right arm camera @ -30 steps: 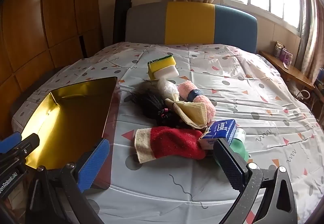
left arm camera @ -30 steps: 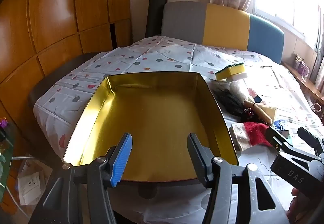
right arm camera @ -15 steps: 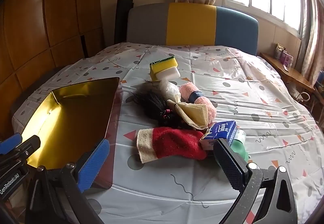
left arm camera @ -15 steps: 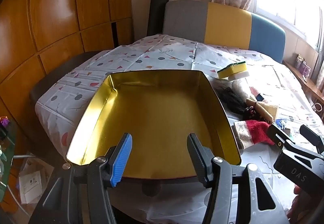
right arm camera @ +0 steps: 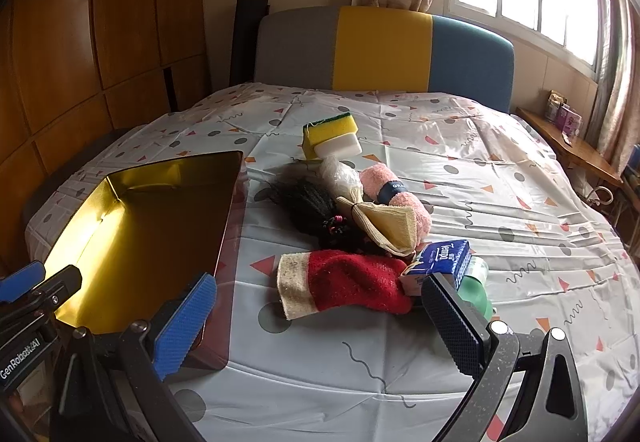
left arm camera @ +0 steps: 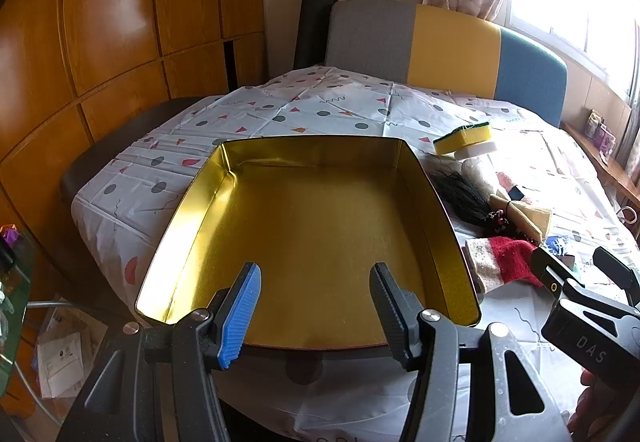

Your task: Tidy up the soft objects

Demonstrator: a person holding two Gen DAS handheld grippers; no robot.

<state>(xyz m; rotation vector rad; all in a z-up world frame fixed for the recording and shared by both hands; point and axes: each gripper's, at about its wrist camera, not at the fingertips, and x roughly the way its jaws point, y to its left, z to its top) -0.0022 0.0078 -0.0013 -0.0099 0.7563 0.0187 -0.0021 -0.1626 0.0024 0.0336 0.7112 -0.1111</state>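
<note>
Two wrist views over a bench [right arm camera: 500, 178] covered with a patterned plastic cloth. The left tool [left arm camera: 314, 302] hangs above the near edge of an empty gold tin tray [left arm camera: 424, 178], its blue and black pads standing apart with nothing between them. The right tool [right arm camera: 320, 318] hangs over the cloth to the right of the tray, its pads spread wide and touching nothing; its tips also appear at the right edge of the left view.

The soft objects lie in a loose cluster on the cloth, just to the right of the tray and outside it. Nearest the right tool is a red sock with a cream cuff [right arm camera: 348, 284], with a blue tissue pack [right arm camera: 440, 262] at its toe end and a green item [right arm camera: 474, 288] partly hidden behind the black pad. Beyond these lie a cream cloth bow [right arm camera: 384, 224], a bundle of black hair-like strands [right arm camera: 310, 202], a rolled pink towel with a dark band [right arm camera: 394, 190] and a clear crinkled bag [right arm camera: 338, 174]. Farthest off, a yellow-and-green sponge [right arm camera: 330, 130] rests against a white sponge block [right arm camera: 338, 146].
</note>
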